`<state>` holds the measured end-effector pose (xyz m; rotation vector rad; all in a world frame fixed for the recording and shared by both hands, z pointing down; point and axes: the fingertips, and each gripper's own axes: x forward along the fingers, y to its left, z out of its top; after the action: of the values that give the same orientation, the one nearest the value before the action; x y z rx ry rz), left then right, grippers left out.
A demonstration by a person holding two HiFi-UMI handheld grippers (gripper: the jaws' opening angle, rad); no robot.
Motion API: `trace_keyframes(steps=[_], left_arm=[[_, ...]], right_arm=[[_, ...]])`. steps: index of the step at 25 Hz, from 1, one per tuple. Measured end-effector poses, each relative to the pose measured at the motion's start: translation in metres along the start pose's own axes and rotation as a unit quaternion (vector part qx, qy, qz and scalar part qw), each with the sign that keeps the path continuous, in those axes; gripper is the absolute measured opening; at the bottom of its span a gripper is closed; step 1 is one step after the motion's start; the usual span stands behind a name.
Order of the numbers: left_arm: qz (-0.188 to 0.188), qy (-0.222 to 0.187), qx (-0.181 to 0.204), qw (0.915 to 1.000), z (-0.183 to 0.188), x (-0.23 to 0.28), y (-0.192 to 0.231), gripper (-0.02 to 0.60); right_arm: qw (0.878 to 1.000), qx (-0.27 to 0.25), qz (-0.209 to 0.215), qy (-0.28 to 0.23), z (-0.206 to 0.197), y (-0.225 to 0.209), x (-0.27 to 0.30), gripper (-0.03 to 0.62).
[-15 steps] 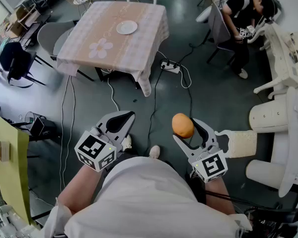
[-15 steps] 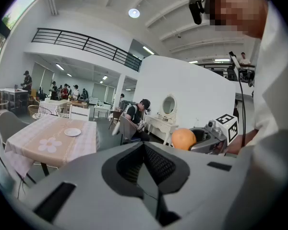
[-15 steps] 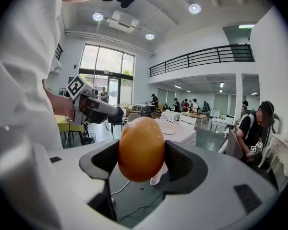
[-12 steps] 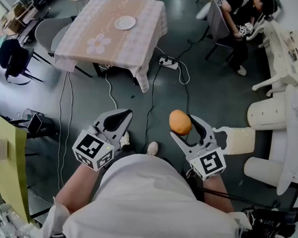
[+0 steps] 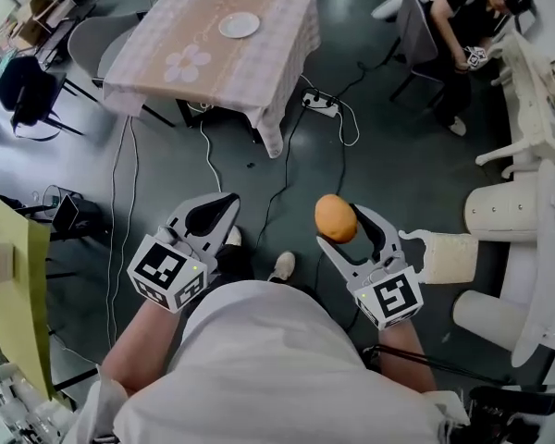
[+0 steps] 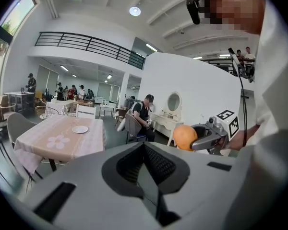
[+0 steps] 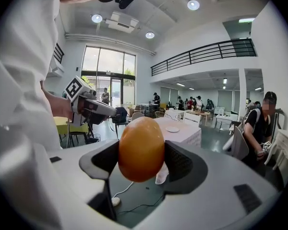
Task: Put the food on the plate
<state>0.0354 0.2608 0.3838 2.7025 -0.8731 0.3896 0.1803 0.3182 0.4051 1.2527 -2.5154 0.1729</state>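
My right gripper (image 5: 344, 230) (image 7: 141, 159) is shut on an orange egg-shaped food item (image 5: 335, 218) (image 7: 141, 149), pinched between both pads and held at waist height over the dark floor. In the left gripper view the same food item (image 6: 185, 137) shows at the right. My left gripper (image 5: 210, 214) (image 6: 146, 164) is shut with nothing in it, level with the right one. A small white plate (image 5: 238, 25) (image 6: 79, 129) (image 7: 172, 129) lies on a table with a pink checked cloth (image 5: 176, 40), far ahead across the floor.
Cables and a power strip (image 5: 318, 103) lie on the floor between me and the table. Grey chairs (image 5: 92, 54) stand at the table's left. A seated person (image 5: 462, 12) and white furniture (image 5: 527, 109) are at the right. A yellow panel (image 5: 18, 294) stands at my left.
The table and plate have shifted slightly up and away in the head view as I moved. Both grippers keep their places in front of my body, the right still shut on the food item.
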Motion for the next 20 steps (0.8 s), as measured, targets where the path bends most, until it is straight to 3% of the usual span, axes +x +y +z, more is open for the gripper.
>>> trace_keyframes(steps=[5, 10, 20], left_arm=[[-0.001, 0.005, -0.008, 1.0000, -0.004, 0.007, 0.022, 0.009], [-0.024, -0.006, -0.006, 0.9997, 0.010, 0.033, 0.063, 0.009], [-0.074, -0.029, 0.009, 0.9968, 0.065, 0.047, 0.195, 0.009]], right_arm=[[1.000, 0.005, 0.007, 0.005, 0.001, -0.006, 0.024, 0.310], [1.000, 0.008, -0.002, 0.021, 0.010, -0.023, 0.063, 0.310], [0.999, -0.008, -0.021, 0.043, 0.076, -0.058, 0.212, 0.310]])
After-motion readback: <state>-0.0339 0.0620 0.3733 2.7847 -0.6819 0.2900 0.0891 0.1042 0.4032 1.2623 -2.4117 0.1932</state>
